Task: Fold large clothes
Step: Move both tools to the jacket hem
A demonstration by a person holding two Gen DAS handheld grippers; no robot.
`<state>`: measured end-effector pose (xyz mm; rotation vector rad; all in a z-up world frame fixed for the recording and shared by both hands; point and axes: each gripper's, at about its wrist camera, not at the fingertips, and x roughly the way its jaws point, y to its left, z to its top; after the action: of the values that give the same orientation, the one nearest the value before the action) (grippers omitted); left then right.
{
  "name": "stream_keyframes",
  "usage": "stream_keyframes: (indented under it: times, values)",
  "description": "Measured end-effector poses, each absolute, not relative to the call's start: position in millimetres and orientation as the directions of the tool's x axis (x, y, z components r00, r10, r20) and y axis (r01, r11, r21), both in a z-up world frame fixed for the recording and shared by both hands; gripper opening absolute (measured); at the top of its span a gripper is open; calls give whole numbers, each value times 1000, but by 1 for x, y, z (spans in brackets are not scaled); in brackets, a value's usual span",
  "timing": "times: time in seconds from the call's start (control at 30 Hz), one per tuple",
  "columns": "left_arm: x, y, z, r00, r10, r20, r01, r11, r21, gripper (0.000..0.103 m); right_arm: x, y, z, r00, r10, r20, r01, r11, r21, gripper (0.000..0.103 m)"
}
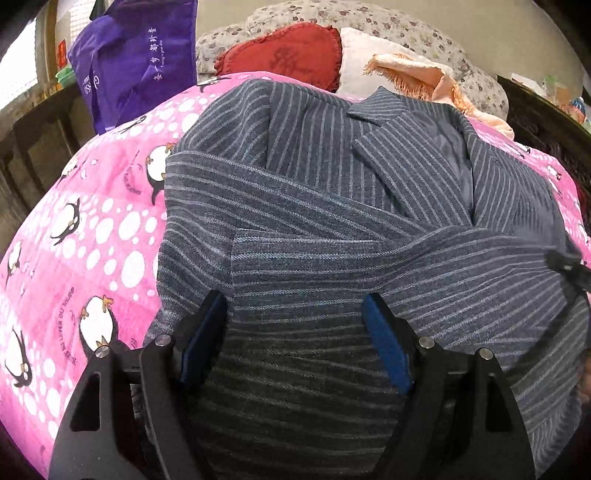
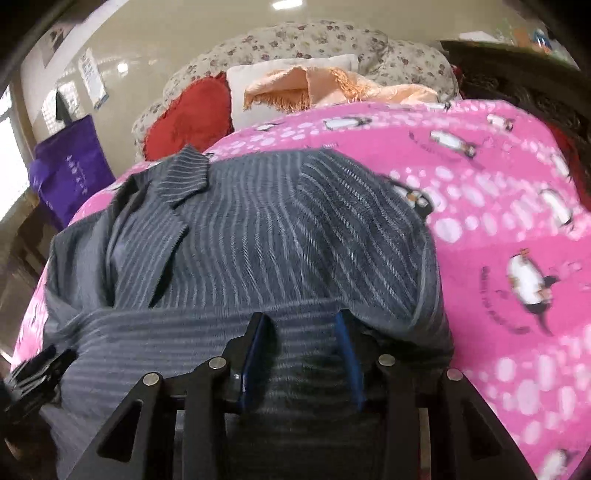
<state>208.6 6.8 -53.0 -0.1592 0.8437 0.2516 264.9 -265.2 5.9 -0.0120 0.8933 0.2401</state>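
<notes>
a grey striped jacket point(image 1: 332, 206) lies spread on a pink blanket point(image 1: 92, 229) with penguins and white dots, and the jacket is the thing all other places are given from. its collar and lapels point(image 1: 391, 136) are at the far end, with dark lining showing between them, and both sleeves are folded across the body of the jacket, one over the other. the left gripper point(image 1: 295, 321) is at the near edge of the jacket, its two black fingers with blue pads point(image 1: 388, 339) standing wide apart, with striped cloth lying flat between them; it holds nothing. the right gripper point(image 2: 301, 332) is also at the near edge of the jacket, on the other side, and its fingers are apart too, less wide, with cloth between them that is not pinched. in the left wrist view a part of the right gripper shows at the right side of the jacket, and in the right wrist view a part of the left gripper shows at the left side of it. beyond the collar of the jacket lie a red cushion point(image 1: 288, 55), a white pillow point(image 2: 291, 68) and a peach cloth with a fringe point(image 1: 413, 77), all against a flowered quilt point(image 1: 369, 18). far to the left of the jacket, off the blanket, stands a purple bag point(image 1: 136, 55) with white writing.
</notes>
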Motion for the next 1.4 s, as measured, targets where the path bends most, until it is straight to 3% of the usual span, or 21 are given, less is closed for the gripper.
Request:
stream_keyframes:
  times: [0.2, 0.27, 0.33, 0.43, 0.53, 0.67, 0.7, 0.73, 0.9, 1.17, 1.27, 1.4]
  values:
    - [210, 6, -48, 631, 132, -764, -265, 963, -53, 78, 175, -259, 74, 639, 293, -711, -298, 947, 123, 39]
    - [201, 16, -30, 614, 47, -788, -233, 964, -124, 78, 145, -253, 74, 574, 310, -758, -340, 932, 124, 39]
    - [174, 29, -4, 652, -53, -756, -184, 956, -227, 78, 107, -255, 71, 541, 292, -789, -380, 921, 80, 39]
    - [114, 33, 28, 694, -65, -717, -97, 978, -183, 78, 51, -268, 65, 516, 310, -798, -423, 903, 78, 39]
    - [63, 26, 19, 665, -109, -739, -17, 987, -161, 78, 14, -274, 50, 496, 297, -816, -415, 906, 77, 39]
    - [27, 19, -45, 527, -22, -849, -46, 997, -54, 78, -3, -282, 4, 402, 276, -873, -380, 918, 115, 47]
    - [15, 18, -52, 571, -13, -821, -32, 999, -38, 79, -6, -284, -1, 425, 291, -857, -378, 917, 124, 50]
    - [7, 15, -53, 599, 10, -800, -19, 1000, -2, 80, -9, -287, 0, 451, 316, -835, -379, 915, 141, 56]
    - [-2, 31, -53, 580, -20, -815, -55, 996, -63, 81, -4, -291, 2, 400, 344, -850, -382, 905, 187, 56]
    - [-50, 68, -31, 602, -59, -797, -107, 982, -154, 81, -39, -347, 26, 454, 353, -819, -302, 925, 231, 59]
    - [-59, 71, -15, 628, 12, -778, -108, 991, -72, 81, -53, -359, 9, 392, 395, -831, -281, 911, 301, 59]
    - [-61, 91, -13, 638, 25, -770, -132, 988, -77, 81, -66, -364, 1, 390, 437, -810, -262, 896, 358, 62]
